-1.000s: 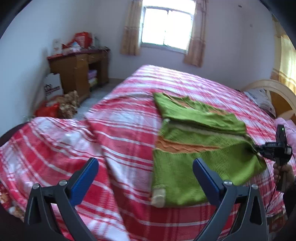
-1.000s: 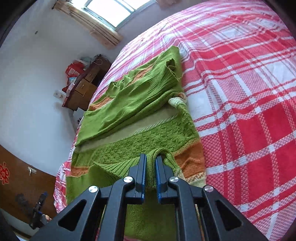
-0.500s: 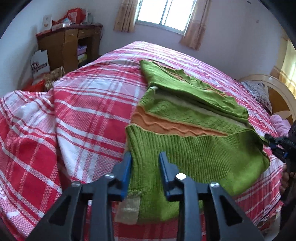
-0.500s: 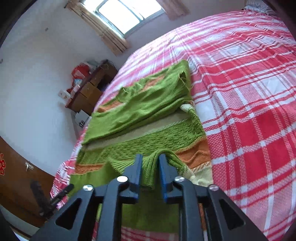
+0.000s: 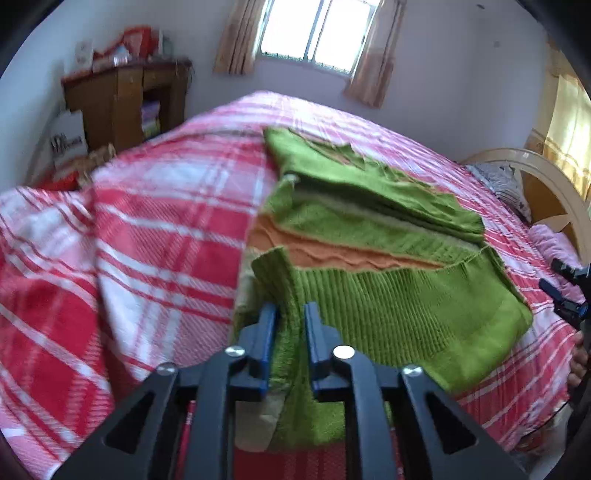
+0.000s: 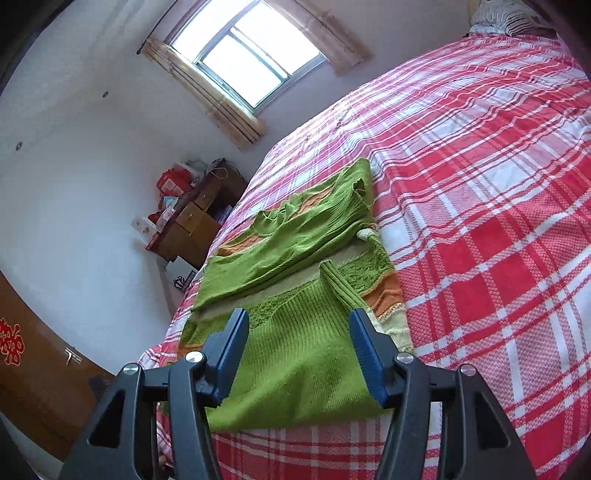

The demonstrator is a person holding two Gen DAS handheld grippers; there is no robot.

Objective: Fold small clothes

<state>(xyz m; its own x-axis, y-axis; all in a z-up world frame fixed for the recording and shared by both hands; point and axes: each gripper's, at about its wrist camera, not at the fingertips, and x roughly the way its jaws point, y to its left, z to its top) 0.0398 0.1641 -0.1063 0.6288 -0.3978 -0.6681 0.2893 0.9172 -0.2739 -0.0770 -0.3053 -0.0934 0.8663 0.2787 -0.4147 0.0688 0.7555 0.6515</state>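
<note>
Left fingers (image 5: pixel 271 325) pinch the sweater (image 5: pixel 388 306) hem, lengthwise toward the window (image 5: pixel 314 35)

**Daylight from one window, with blur on the left side**

We see the room lit by a single window (image 5: pixel 314 37), blown out to near white in both views. Light falls soft and even across the bedspread (image 6: pixel 498 184), with hardly any shadow. In the left wrist view we find motion blur smearing the plaid and the wooden cabinet (image 5: pixel 125 103). The right wrist view is sharp. Both frames bend strongly and darken at the corners.
</note>
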